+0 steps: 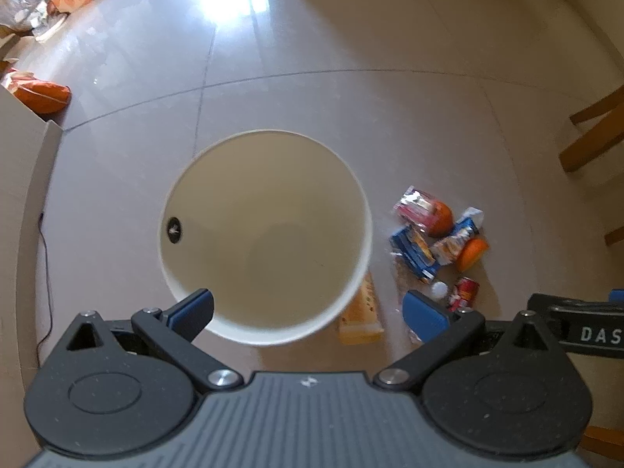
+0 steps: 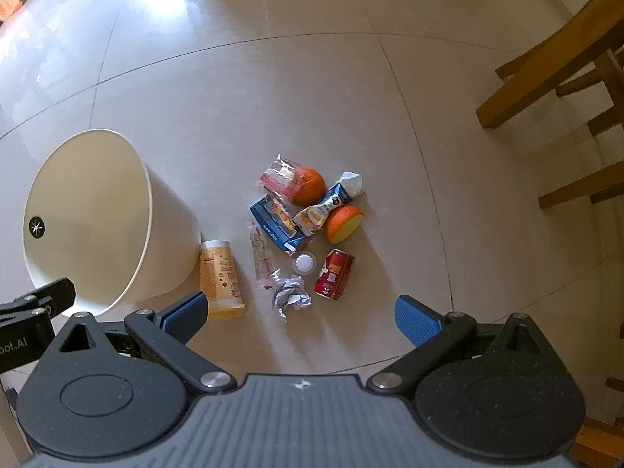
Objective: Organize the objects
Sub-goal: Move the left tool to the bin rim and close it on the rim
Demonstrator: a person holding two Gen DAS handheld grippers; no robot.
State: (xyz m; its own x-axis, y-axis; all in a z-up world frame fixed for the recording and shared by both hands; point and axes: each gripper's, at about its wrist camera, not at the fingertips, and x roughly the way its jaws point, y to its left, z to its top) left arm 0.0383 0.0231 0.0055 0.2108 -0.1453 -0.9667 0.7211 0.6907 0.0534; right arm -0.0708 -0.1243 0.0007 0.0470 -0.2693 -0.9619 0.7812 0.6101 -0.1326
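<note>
Both claws gape: left claw (image 1: 308,312) over bin (image 1: 362,234), seemingly empty.

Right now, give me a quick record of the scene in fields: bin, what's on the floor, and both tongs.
bin: white bin upright on the tiled floor, nothing visible inside
litter: pile to the bin's right, all on the floor
items: yellow cup lying against the bin, red can, crumpled paper, blue carton, two orange pieces, wrappers
left tongs: open, above the bin, holding nothing
right tongs: open, above the pile, holding nothing
</note>
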